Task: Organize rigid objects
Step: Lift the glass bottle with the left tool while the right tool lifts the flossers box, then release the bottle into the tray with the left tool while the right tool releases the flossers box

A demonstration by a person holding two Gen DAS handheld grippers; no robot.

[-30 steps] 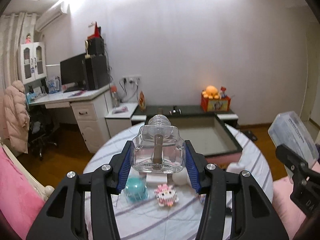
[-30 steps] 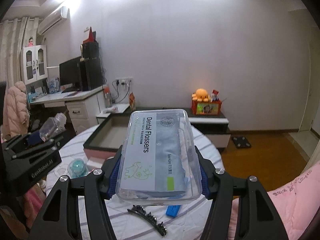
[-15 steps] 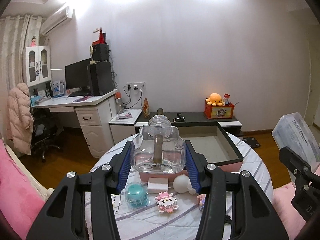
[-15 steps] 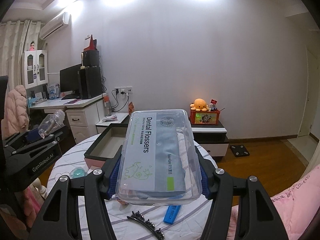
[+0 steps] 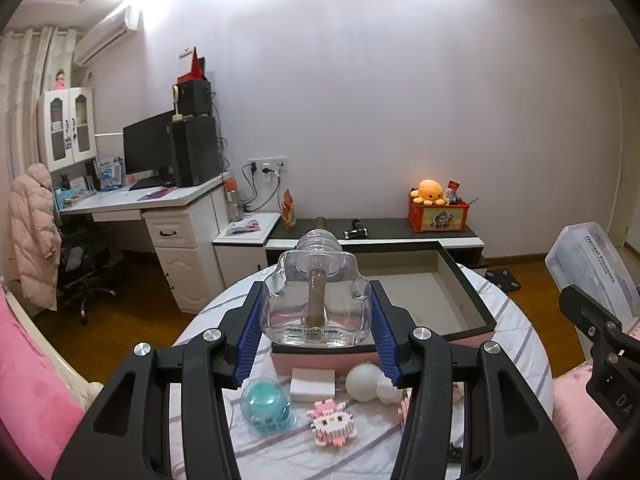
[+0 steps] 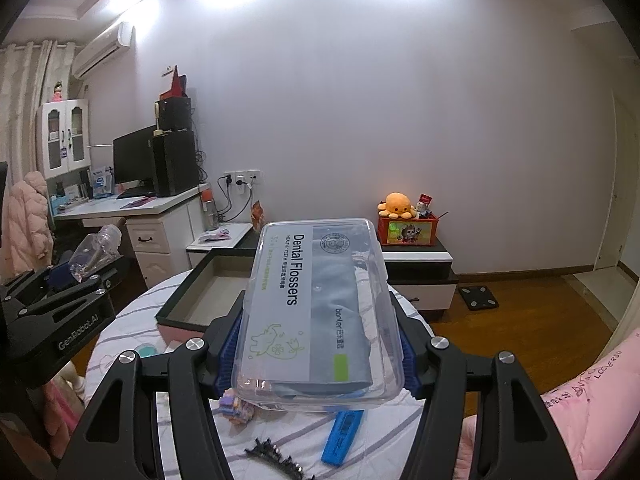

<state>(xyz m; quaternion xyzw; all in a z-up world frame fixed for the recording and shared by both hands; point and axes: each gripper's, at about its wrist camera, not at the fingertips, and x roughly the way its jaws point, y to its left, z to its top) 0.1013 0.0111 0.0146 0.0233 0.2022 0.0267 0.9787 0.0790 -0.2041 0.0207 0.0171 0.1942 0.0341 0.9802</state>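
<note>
My left gripper [image 5: 316, 320] is shut on a clear glass bottle [image 5: 314, 300] with a brown stick inside, held above the near wall of an open box with a black rim [image 5: 468, 280] on the round table. That bottle [image 6: 94, 252] shows at the left of the right wrist view. My right gripper [image 6: 318, 344] is shut on a clear plastic Dental Flossers box [image 6: 316, 312], held over the table's near right part. The same box [image 5: 592, 268] appears at the right edge of the left wrist view.
On the striped tablecloth [image 5: 288, 448] lie a teal round toy [image 5: 264, 404], a white block [image 5: 314, 384], a white ball [image 5: 362, 380] and a pink brick figure [image 5: 332, 426]. A blue flat piece [image 6: 344, 436] and a black hair clip [image 6: 276, 454] lie nearer. Pink bedding flanks the table.
Both grippers have drawn back from the box with their loads still gripped, so the table and room look farther away and more of the small toys on the cloth shows.
</note>
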